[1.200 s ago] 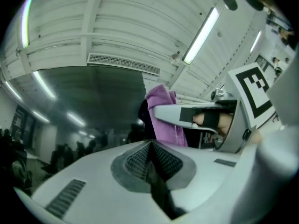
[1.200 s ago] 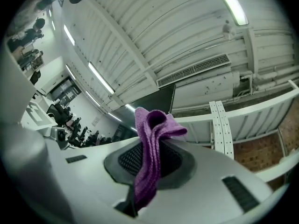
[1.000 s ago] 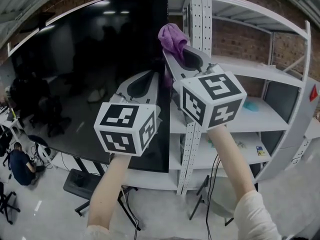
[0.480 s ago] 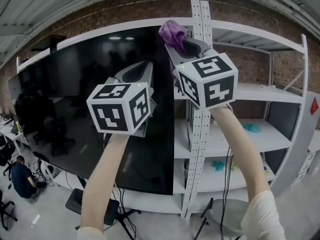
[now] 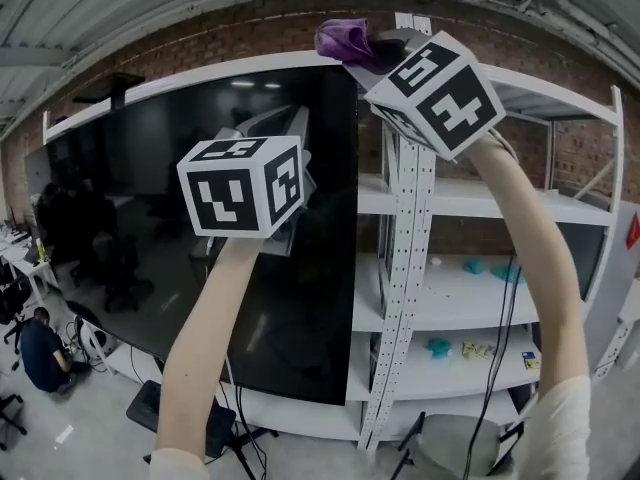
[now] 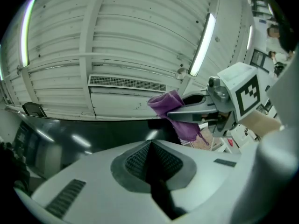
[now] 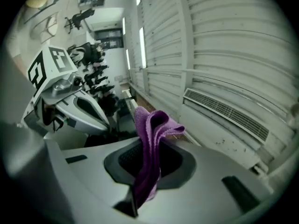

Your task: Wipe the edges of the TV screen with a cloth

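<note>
Currently the right gripper [image 5: 352,54] is clamped on a purple cloth [image 5: 340,38] and holds it high at the top right corner of the TV screen [image 5: 150,188]. The cloth sits at or just above the upper edge; whether it touches the frame cannot be told. The left gripper [image 5: 285,126] has its jaws pressed together with nothing between them, and it hangs in front of the dark glass, lower and to the left. The step in hand seems to be wiping the top edge, starting from this corner. To do it well, the person probably needs to keep the bunched cloth, not the hard jaws, against the frame. Light pressure and one even pull leftward along the rim should help, since the cloth is pinched only by a fold and could slip out. No true containers show. The white shelf rack [image 5: 450,200] right of the screen carries a few small teal things [image 5: 438,346] on its lower shelves, too small to identify.
</note>
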Motion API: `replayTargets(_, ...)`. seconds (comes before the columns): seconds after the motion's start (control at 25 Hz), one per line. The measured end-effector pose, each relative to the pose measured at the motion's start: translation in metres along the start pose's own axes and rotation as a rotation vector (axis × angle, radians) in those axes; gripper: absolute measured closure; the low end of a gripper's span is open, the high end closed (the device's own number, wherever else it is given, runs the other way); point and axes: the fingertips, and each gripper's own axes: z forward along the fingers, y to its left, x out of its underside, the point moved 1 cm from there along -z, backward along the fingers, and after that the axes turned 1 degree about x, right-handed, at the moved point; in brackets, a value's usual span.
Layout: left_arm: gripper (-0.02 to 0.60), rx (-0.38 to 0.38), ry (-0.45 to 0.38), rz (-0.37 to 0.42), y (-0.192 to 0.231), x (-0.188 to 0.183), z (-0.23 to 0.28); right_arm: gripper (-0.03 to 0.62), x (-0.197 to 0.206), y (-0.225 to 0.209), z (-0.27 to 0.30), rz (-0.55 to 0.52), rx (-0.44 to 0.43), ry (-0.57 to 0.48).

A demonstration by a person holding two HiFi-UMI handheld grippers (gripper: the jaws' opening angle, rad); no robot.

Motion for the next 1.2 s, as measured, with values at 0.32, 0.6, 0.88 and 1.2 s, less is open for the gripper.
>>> replayTargets(0.32,0.566,-0.084,-0.028,0.053,0.029,-0.019,-0.014,0.54,-0.018,0.024,0.021,-0.462,-0.181,0.203)
replayTargets(0.6,0.566,-0.197,-0.016,0.029,0.081,-0.009,-0.039,0.54,-0.029,0.045,0.047,-0.617,-0.245,0.25)
replayTargets(0.88,0.566,-0.236,-0.021,0.042,0.139,-0.006,-0.079,0.54,-0.067,0.079,0.077,-0.555,-0.281,0.228)
replayTargets(1.2,0.566,-0.181,-0.007,0.047,0.219,-0.002,-0.119,0.54,-0.114,0.12,0.142,-0.474,-0.296,0.279)
